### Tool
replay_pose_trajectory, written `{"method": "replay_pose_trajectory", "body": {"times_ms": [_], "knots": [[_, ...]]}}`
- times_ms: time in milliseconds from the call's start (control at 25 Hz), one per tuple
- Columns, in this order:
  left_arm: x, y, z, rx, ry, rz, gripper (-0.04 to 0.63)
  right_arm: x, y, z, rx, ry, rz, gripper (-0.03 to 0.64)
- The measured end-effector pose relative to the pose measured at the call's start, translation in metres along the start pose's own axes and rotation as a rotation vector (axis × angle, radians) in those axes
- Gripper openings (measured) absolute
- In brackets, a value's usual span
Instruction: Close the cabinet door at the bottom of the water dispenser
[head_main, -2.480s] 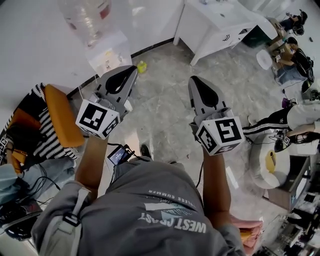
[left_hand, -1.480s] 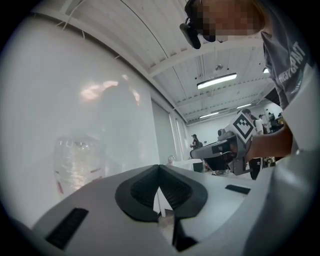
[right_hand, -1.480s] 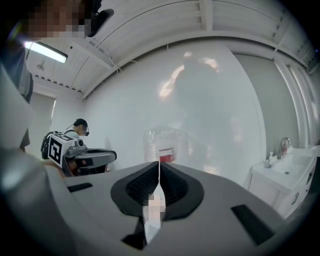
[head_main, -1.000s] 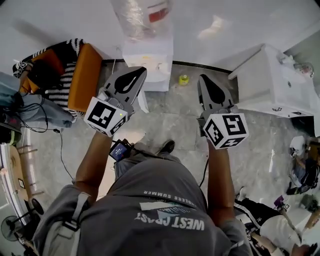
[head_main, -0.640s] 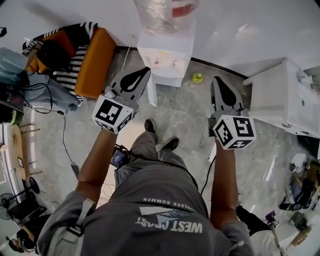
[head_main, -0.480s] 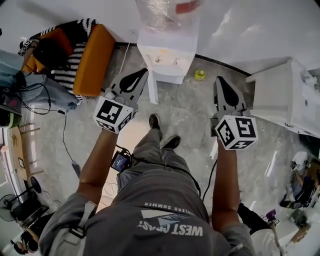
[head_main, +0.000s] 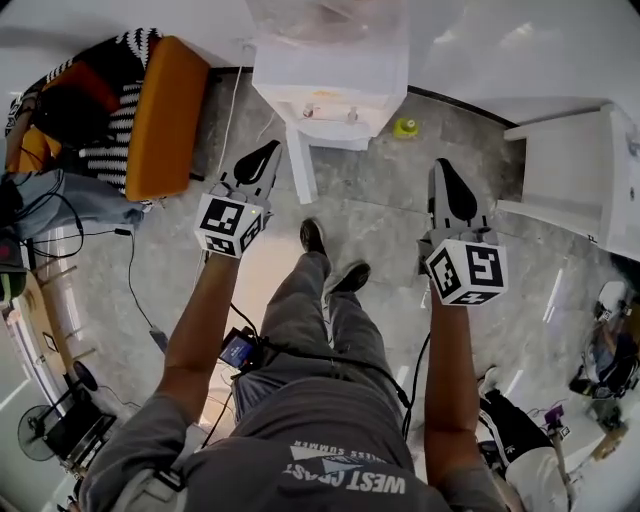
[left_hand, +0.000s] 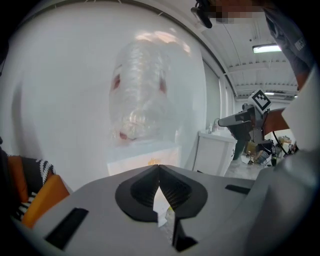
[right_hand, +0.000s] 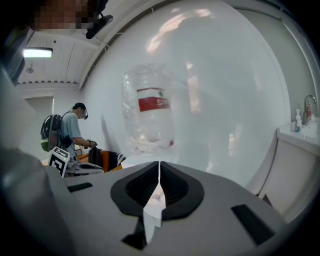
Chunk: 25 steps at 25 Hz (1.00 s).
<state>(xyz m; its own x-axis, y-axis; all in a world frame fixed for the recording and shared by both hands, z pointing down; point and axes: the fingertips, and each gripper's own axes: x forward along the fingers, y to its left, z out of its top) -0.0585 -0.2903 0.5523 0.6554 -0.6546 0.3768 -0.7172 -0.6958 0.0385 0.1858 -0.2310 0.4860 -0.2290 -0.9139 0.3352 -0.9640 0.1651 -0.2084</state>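
Observation:
The white water dispenser (head_main: 330, 85) stands against the wall at the top centre of the head view, with a clear bottle (head_main: 330, 15) on top. Its bottom cabinet door (head_main: 298, 165) stands open, seen edge-on and swung out toward me. My left gripper (head_main: 273, 146) is shut and empty, held just left of the door's edge. Held right of the dispenser, my right gripper (head_main: 440, 163) is shut and empty too. The left gripper view shows the shut left gripper (left_hand: 159, 166) pointing at the bottle (left_hand: 140, 95). The right gripper (right_hand: 159, 163) faces the bottle (right_hand: 149, 110) likewise.
An orange chair (head_main: 165, 110) with striped cloth stands left of the dispenser. A white cabinet (head_main: 580, 170) is at the right. A small yellow-green object (head_main: 405, 127) lies on the floor by the wall. Cables (head_main: 130, 270) trail at the left. A person with a backpack (right_hand: 70, 132) stands beyond.
I have turned and stepped closer; the dispenser now sits centred and nearer, with both grippers held either side of its open door. Both stayed shut.

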Motion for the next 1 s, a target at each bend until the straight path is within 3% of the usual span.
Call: {"method": "replay_pose_trajectory", "body": {"times_ms": [600, 1000], "knots": [[0.077, 0.059, -0.253, -0.135, 0.235, 0.097, 0.017, 0.089, -0.046, -0.185, 0.051, 0.113, -0.072, 0.032], [0.109, 0.086, -0.379, -0.249, 0.389, 0.138, 0.017, 0.111, -0.054, -0.257, 0.052, 0.194, -0.072, 0.032]]}}
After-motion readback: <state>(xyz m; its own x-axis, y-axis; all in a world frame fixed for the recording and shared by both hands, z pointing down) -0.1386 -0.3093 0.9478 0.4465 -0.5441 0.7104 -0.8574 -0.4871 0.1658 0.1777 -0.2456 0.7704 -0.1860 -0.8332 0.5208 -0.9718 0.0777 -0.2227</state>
